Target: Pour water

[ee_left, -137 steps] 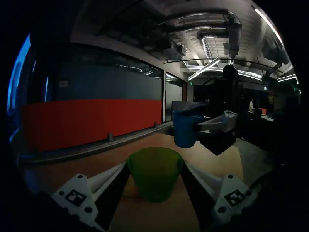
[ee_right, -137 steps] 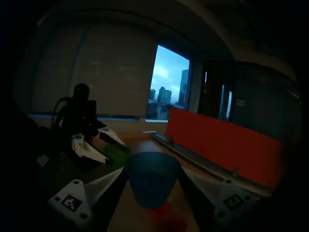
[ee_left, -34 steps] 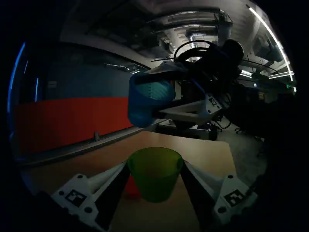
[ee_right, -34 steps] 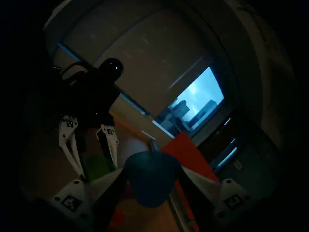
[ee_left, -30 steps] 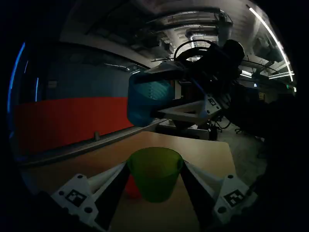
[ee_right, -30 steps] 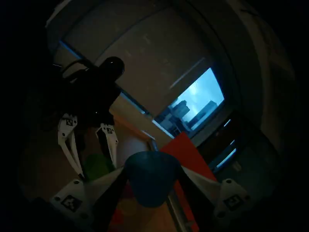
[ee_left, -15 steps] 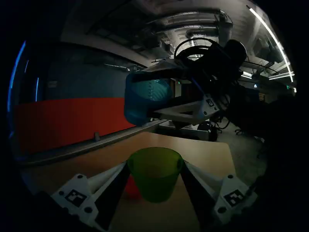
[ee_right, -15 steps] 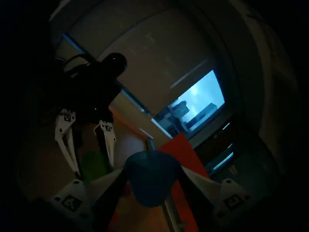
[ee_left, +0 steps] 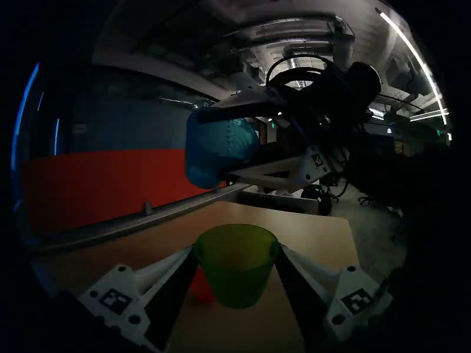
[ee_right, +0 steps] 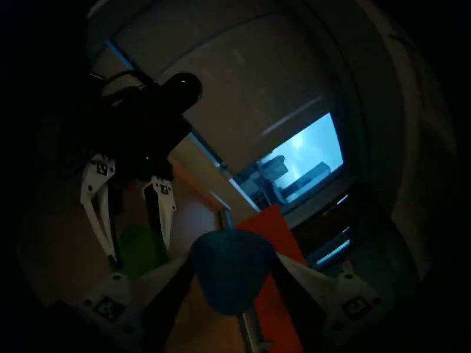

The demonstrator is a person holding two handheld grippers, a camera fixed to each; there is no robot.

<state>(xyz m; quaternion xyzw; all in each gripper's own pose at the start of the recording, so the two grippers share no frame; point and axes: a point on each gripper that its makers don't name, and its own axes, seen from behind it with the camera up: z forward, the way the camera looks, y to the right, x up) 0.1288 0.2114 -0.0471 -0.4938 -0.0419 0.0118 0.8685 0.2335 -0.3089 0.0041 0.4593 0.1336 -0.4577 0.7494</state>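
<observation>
A green cup (ee_left: 236,263) stands upright between my left gripper's (ee_left: 236,272) white fingers, which are shut on it, low over the wooden table (ee_left: 318,226). Above and slightly left of it hangs a blue cup (ee_left: 218,148), tipped strongly on its side with its mouth turned toward me, held by my right gripper (ee_left: 235,144). In the right gripper view the blue cup (ee_right: 231,275) sits gripped between the fingers of the right gripper (ee_right: 231,281), and the green cup (ee_right: 138,250) shows below left in the left gripper (ee_right: 136,250). Whether water flows is too dark to tell.
A small red object (ee_left: 200,286) lies on the table just left of the green cup. A long red panel (ee_left: 112,182) and a rail run along the table's far side. A window (ee_right: 297,156) glows beyond. The room is dim.
The right gripper has tilted the blue cup further onto its side and shifted it slightly left above the green cup. The left gripper and green cup have stayed still.
</observation>
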